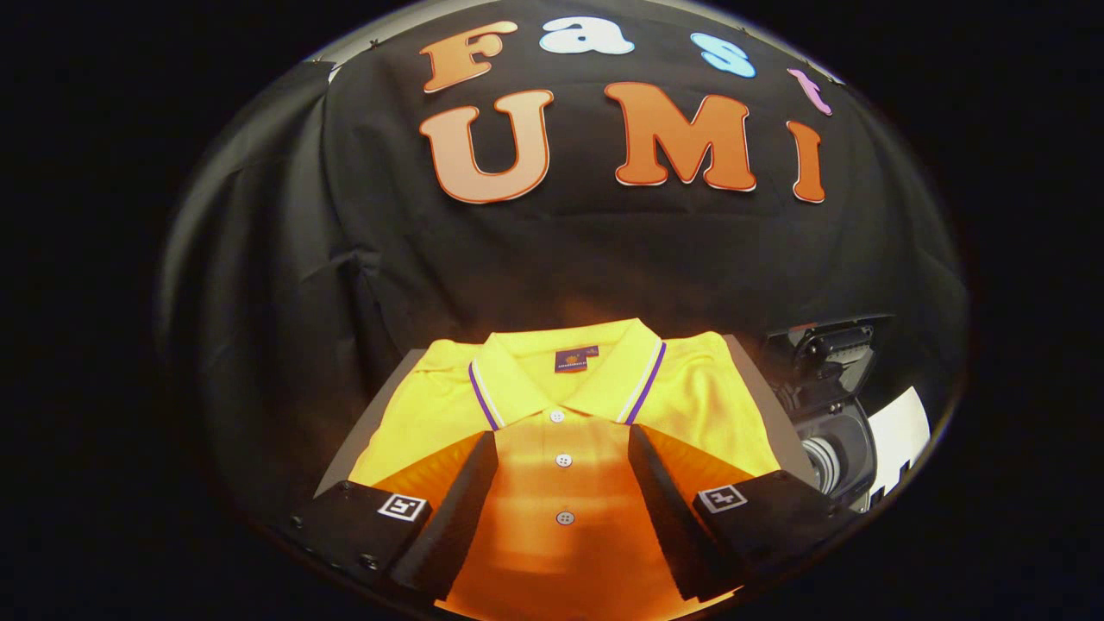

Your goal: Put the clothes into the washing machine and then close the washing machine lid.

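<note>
A yellow polo shirt with a purple-striped collar lies folded flat on a grey table, its buttoned placket running straight toward me. My gripper hovers open over the lower front of the shirt, one black finger on each side of the placket, nothing pressed between them. To the right of the table stands the small washing machine, its dark lid raised and its round opening facing up.
The grey table's edges show left and right of the shirt. A white panel of the washing machine lies beyond its opening on the far right. Black cloth hangs behind the table.
</note>
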